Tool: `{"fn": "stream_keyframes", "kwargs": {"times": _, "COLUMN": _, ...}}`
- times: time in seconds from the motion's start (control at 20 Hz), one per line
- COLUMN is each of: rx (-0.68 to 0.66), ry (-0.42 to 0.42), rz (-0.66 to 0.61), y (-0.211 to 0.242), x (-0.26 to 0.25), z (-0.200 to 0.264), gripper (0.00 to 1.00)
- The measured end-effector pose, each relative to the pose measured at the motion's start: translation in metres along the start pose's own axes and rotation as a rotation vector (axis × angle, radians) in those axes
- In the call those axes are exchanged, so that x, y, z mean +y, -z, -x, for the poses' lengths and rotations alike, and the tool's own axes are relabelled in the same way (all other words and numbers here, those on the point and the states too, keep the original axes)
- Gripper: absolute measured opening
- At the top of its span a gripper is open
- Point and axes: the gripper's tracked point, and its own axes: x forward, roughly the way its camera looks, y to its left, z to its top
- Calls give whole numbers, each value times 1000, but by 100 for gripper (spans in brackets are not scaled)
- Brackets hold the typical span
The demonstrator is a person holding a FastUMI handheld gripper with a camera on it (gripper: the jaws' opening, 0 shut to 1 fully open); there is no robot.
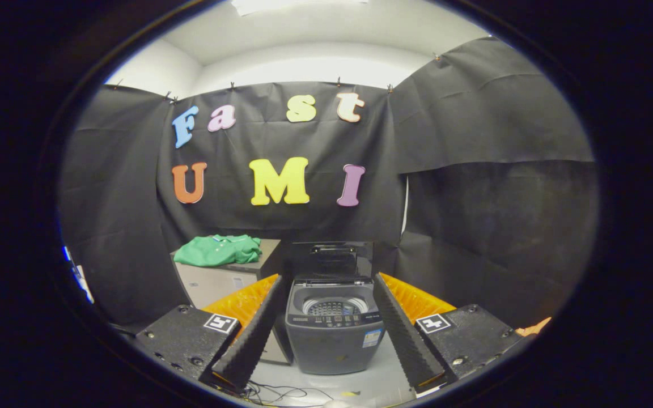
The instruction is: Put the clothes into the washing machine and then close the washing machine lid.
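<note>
Now my gripper [326, 334] is open and empty; the green shirt [217, 250] lies ahead, left of the washing machine [333, 328].

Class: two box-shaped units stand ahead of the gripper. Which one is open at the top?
The washing machine, between the open hand-held gripper's fingers: lid raised, drum showing. The cabinet beside it has a closed top bearing green clothes.
</note>
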Motion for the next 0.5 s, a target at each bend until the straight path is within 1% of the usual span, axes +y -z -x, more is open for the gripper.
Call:
{"fn": "stream_keyframes", "kwargs": {"times": 0.25, "rx": -11, "ry": -1, "rz": -29, "y": -38, "x": 21, "z": -35, "gripper": 99}}
{"fn": "stream_keyframes", "kwargs": {"times": 0.35, "rx": -15, "ry": -7, "rz": -37, "y": -54, "x": 34, "z": -59, "gripper": 99}}
{"fn": "stream_keyframes", "kwargs": {"times": 0.5, "rx": -32, "ry": -45, "rz": -41, "y": -82, "x": 68, "z": -103, "gripper": 99}}
